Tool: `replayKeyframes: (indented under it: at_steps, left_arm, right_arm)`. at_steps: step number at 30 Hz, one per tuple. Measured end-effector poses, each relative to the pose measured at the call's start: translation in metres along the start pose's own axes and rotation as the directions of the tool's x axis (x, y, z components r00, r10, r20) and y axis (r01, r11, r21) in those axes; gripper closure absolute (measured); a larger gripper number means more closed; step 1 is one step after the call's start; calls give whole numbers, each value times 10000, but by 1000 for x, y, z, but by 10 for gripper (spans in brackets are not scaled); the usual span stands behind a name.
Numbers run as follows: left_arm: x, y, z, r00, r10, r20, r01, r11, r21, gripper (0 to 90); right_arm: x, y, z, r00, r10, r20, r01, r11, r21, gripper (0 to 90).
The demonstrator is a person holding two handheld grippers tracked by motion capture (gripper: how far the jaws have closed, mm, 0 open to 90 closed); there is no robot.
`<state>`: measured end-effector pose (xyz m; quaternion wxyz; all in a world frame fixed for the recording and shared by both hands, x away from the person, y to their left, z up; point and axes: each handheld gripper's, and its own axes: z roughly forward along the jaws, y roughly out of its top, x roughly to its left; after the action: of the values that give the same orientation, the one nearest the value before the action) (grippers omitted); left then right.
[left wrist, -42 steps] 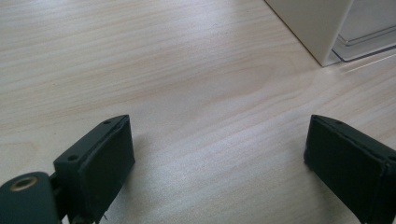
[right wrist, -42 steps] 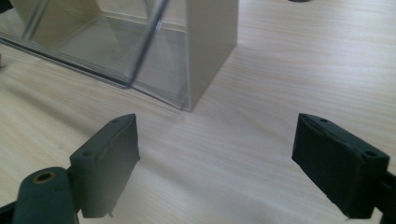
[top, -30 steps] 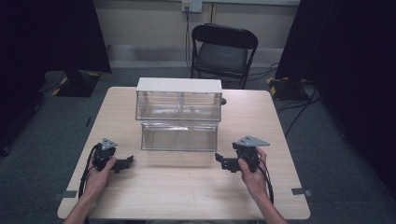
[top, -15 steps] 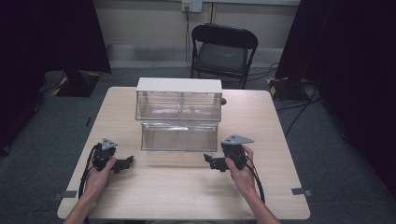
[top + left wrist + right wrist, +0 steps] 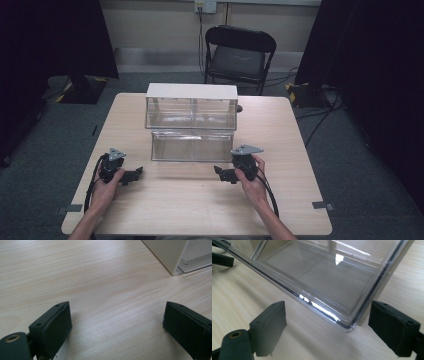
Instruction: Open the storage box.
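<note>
High view: the clear plastic drawer (image 5: 192,145), pulled out of the white-topped clear cabinet (image 5: 191,106) on the pale wooden table (image 5: 200,200), is approached by the right gripper (image 5: 220,173); the left gripper (image 5: 134,174) is rested well apart.

Left gripper view: jaws are spread over bare wood.

Right gripper view: jaws are spread, the drawer corner (image 5: 347,326) between them; a glancing grip on slick plastic might skew the drawer.

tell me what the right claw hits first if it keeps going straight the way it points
Most likely the near corner of the clear drawer. The right claw is open, with that corner between its jaws just ahead, though the exact gap is hard to judge.
</note>
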<state>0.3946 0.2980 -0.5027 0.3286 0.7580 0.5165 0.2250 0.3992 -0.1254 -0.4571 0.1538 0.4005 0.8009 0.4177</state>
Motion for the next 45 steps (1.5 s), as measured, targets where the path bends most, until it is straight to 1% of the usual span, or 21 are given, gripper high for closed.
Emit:
replayKeyframes:
  at_steps: [1,3,7,8,9,11,12,13,15,20,22,24,28,30,33,39,45]
  left_arm:
    - [0,0,0,10000,0,0,0,10000,0,77]
    - [0,0,0,10000,-10,8,10,10000,4,77]
    - [0,0,0,10000,0,9,0,10000,-1,77]
    - [0,0,0,10000,2,1,-2,10000,2,77]
    - [0,0,0,10000,2,1,-2,10000,2,77]
    - [0,0,0,10000,2,4,-2,10000,7,77]
    - [0,0,0,10000,2,4,-2,10000,7,77]
    - [0,0,0,10000,1,7,-1,10000,5,77]
    - [0,0,0,10000,0,11,0,10000,6,77]
    - [0,0,0,10000,4,7,-4,10000,6,77]
    - [0,0,0,10000,1,11,-1,10000,5,77]
    - [0,0,0,10000,0,7,0,10000,4,77]
    - [0,0,0,10000,1,10,-1,10000,5,77]
    - [0,0,0,10000,0,10,0,10000,4,77]
    - [0,0,0,10000,1,6,-1,10000,3,77]
    - [0,0,0,10000,0,7,0,10000,4,77]
    - [0,0,0,10000,-1,10,1,10000,4,77]
  right_arm:
    - [0,0,0,10000,0,0,0,10000,0,141]
    - [1,1,4,9998,-132,176,130,9999,103,139]
    - [0,1,8,9997,-5,256,3,10000,84,139]
    - [0,1,10,9993,128,338,-131,9999,63,140]
    - [0,1,10,9993,128,338,-131,9999,63,140]
    - [1,1,13,9986,136,503,-140,9999,70,140]
    - [1,1,13,9986,136,503,-140,9999,70,140]
    - [0,1,13,9982,305,511,-305,9995,-11,139]
    - [-1,1,14,9981,396,465,-396,9992,-19,133]
    - [1,2,16,9975,486,522,-487,9988,-1,108]
    - [1,2,15,9975,548,451,-544,9985,-97,96]
    - [2,3,13,9979,517,392,-509,9985,-188,90]
    - [3,3,13,9980,463,422,-453,9987,-228,90]
    - [4,3,13,9977,499,460,-489,9985,-229,90]
    - [5,3,12,9974,419,582,-407,9989,-213,92]
    - [5,4,10,9982,431,408,-423,9989,-204,89]
    - [5,4,10,9979,459,451,-450,9988,-207,90]
